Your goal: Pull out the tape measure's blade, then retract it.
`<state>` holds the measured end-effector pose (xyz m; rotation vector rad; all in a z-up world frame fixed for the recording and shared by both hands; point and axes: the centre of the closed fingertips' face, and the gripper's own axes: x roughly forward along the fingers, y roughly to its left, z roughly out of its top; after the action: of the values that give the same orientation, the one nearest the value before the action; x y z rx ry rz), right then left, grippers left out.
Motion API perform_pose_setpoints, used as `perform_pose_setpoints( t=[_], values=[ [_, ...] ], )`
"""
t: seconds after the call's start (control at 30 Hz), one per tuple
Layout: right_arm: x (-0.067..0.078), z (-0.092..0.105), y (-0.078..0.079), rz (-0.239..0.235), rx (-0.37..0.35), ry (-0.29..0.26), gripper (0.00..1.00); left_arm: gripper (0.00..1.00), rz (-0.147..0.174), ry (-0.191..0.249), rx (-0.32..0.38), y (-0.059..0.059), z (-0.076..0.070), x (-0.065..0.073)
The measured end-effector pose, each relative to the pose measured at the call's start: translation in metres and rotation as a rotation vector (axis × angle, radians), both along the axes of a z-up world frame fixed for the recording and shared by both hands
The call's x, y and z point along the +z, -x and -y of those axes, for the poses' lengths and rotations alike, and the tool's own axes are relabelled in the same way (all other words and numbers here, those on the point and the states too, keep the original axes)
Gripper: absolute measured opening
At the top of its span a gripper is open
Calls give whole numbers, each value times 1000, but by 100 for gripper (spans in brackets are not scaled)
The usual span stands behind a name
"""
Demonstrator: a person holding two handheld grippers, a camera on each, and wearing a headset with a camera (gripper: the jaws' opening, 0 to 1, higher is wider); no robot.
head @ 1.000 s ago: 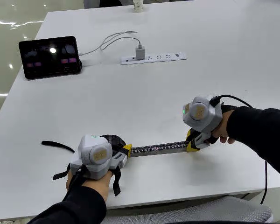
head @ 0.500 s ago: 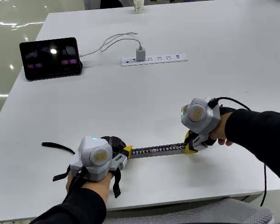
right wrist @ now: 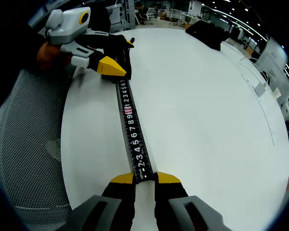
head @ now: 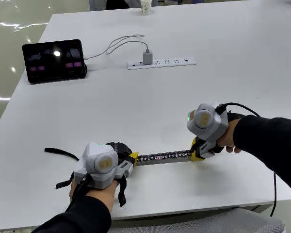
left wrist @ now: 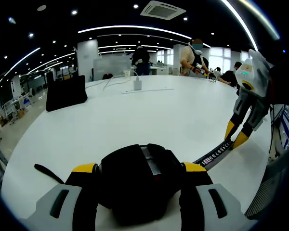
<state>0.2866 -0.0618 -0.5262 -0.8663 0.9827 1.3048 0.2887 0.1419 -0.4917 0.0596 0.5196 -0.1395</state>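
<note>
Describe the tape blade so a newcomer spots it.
On the white table, look near the front edge. The tape blade is the thin dark strip running from the black case in the left tool to the right tool; it alone carries printed numbers.

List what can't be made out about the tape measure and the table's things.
- End of the blade: right gripper view, hidden between the right gripper's shut jaws.
- Sides of the tape measure: left gripper view, covered by the left gripper's jaws.
- Screen of the tablet: head view, too small, glare.
- Top of the cup: head view, cut by the edge.
</note>
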Motion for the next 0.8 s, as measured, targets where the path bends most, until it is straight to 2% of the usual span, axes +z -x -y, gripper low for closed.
perform_pose_setpoints(
  t=[0.8],
  values=[
    [1,-10,-1,-7,-9,-6,11,64,-1,1,-1,-1,-1,1]
  ],
)
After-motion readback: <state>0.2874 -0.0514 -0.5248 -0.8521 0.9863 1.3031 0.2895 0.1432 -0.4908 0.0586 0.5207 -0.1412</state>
